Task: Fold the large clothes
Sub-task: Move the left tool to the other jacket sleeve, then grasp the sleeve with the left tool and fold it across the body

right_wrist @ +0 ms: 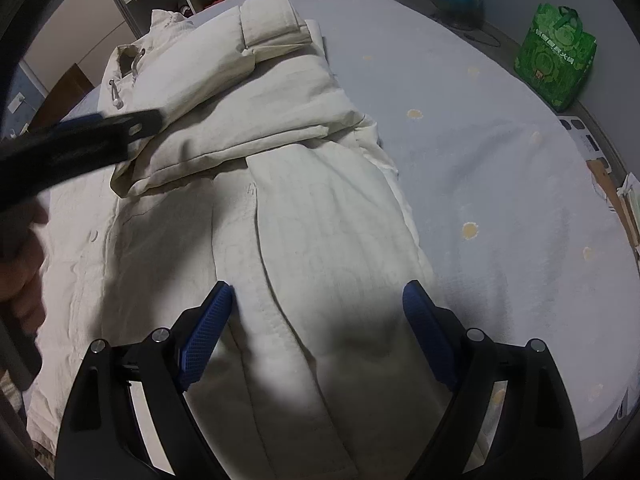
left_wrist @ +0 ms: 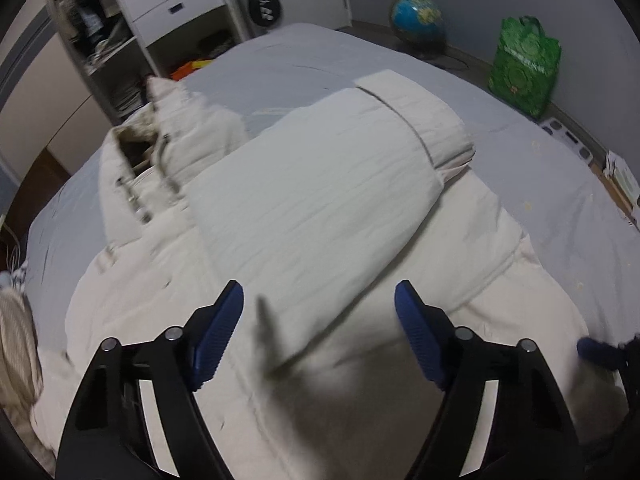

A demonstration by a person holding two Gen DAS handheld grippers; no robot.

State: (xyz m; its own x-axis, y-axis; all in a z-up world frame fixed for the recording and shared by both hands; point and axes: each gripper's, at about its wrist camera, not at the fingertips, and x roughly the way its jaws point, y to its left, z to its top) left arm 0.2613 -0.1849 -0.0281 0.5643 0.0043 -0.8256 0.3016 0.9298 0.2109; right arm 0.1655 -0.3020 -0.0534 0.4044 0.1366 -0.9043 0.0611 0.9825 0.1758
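Hovering over the cream coat on the grey bed, I keep my left hand-held gripper and right hand-held gripper both gaping wide, holding nothing.

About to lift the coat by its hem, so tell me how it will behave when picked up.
The coat will probably sag and drape rather than hold shape: it lies in soft creases on the bed. It looks padded and thick, so likely bulky and fairly heavy for a garment. The folded sleeve may slide off when the hem rises, since nothing pins it.
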